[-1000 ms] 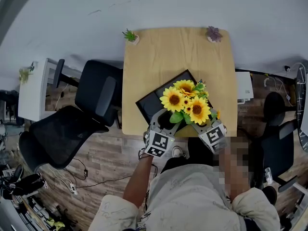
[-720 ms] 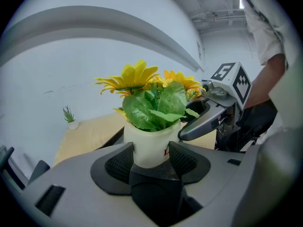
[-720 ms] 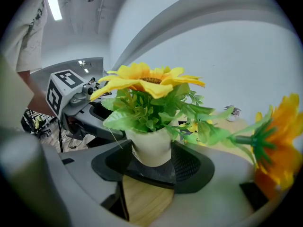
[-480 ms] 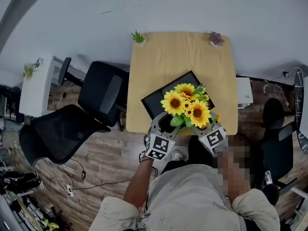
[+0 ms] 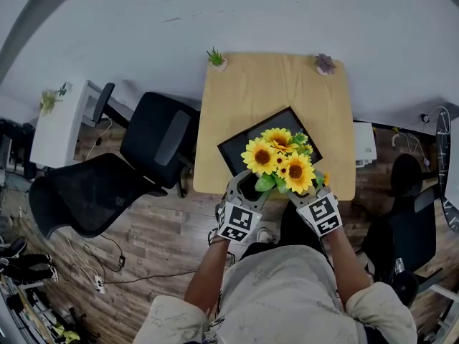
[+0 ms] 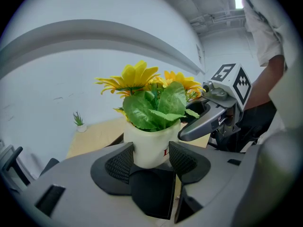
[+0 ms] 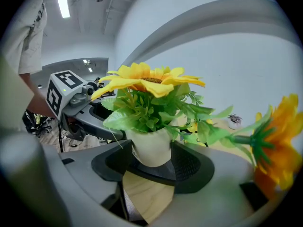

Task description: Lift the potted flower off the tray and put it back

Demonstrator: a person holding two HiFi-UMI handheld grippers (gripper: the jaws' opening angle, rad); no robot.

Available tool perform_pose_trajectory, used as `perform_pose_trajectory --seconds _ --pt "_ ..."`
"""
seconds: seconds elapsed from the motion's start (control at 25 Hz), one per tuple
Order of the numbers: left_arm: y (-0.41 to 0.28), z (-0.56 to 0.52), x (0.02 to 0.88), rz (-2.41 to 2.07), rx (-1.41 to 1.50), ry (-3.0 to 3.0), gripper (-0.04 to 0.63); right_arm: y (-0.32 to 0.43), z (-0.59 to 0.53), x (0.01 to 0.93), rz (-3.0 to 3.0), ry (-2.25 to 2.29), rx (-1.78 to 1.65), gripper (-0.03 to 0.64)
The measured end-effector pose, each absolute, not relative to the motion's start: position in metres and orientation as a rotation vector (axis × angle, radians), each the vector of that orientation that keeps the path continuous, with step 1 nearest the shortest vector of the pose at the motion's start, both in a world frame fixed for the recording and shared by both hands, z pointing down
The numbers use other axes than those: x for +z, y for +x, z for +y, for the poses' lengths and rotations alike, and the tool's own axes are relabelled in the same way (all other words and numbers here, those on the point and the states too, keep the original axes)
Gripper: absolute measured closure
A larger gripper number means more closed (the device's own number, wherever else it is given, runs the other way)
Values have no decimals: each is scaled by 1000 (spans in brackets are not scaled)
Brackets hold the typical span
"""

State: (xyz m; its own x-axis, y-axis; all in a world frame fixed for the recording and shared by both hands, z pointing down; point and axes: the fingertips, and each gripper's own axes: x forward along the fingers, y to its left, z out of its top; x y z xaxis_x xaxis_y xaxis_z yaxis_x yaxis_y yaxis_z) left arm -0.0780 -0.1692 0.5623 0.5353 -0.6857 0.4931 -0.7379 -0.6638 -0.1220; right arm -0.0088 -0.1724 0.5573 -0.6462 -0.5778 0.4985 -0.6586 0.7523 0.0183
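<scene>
The potted flower [image 5: 280, 160] is a white pot [image 6: 149, 148] of yellow sunflowers and green leaves. Both grippers hold it over the near part of the black tray [image 5: 240, 149] on the wooden table [image 5: 265, 92]. My left gripper [image 5: 251, 181] is shut on the pot's left side, its pads [image 6: 120, 162] pressed to the wall. From the opposite side my right gripper [image 5: 301, 190] clamps the same pot [image 7: 151, 148]. Each gripper view shows the other gripper behind the leaves. In the head view the blooms hide the pot.
Two tiny plants stand at the table's back corners, a green one [image 5: 216, 58] and a purple one [image 5: 325, 64]. Black office chairs [image 5: 158, 138] crowd the table's left side, with a white cabinet [image 5: 61, 124] beyond. A white object [image 5: 363, 143] and another chair [image 5: 401, 170] sit to the right.
The head view has shifted, so the table sits further right in frame. Both grippers keep their hold on the pot, which stays over the tray's near part.
</scene>
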Motion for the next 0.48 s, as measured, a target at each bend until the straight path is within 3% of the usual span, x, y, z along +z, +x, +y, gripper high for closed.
perform_pose_trajectory --seconds 0.48 --pt "-87 -137 546 -1278 759 2686 353 -17 -141 540 -2489 938 176 344"
